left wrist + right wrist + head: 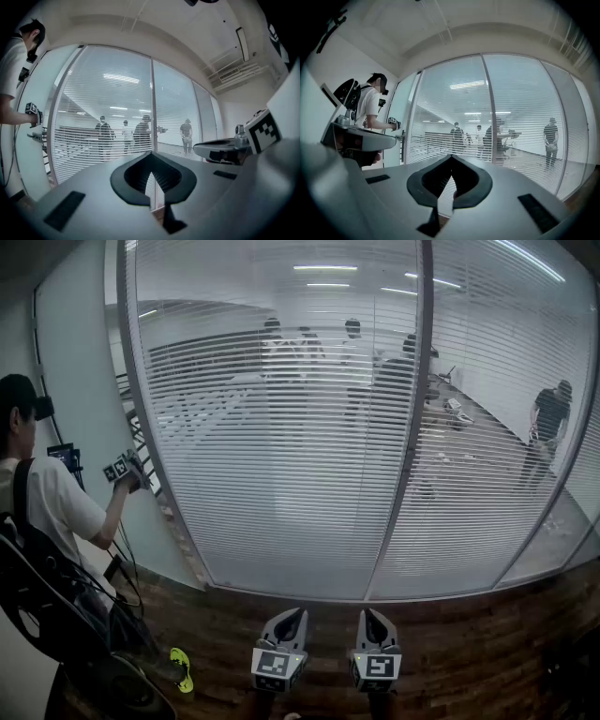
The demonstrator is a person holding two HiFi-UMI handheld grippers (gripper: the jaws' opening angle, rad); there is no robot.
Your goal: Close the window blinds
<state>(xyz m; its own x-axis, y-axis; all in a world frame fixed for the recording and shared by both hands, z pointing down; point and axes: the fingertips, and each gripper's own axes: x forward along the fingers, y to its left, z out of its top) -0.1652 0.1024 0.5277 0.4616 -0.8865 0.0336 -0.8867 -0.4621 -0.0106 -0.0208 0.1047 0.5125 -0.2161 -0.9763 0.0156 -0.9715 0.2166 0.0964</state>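
- the blinds [281,474] hang down over a big window [487,563] straight ahead of both tools, covering the glass from top to floor.
- their slats are tilted open enough that the room behind shows through in strips.
- a grey upright post [412,427] splits the window into two panes.
- the left gripper [292,615] sits low in the head view, pointing level at the blinds and well short of them, over the dark wooden floor [469,643].
- in its own view the left gripper [151,161] has its jaw tips together, with nothing held between them.
- the right gripper [371,615] is just beside the left one, pointing the same way, also apart from the blinds.
- in its own view the right gripper [451,159] is closed tip to tip and has hold of nothing.
- at the left stands another person [47,512] in a white shirt with a black backpack [37,596], one arm reaching toward the window's left edge.
- that person's hand carries a marker cube [120,468].
- several people [548,418] stand in the room beyond the glass.
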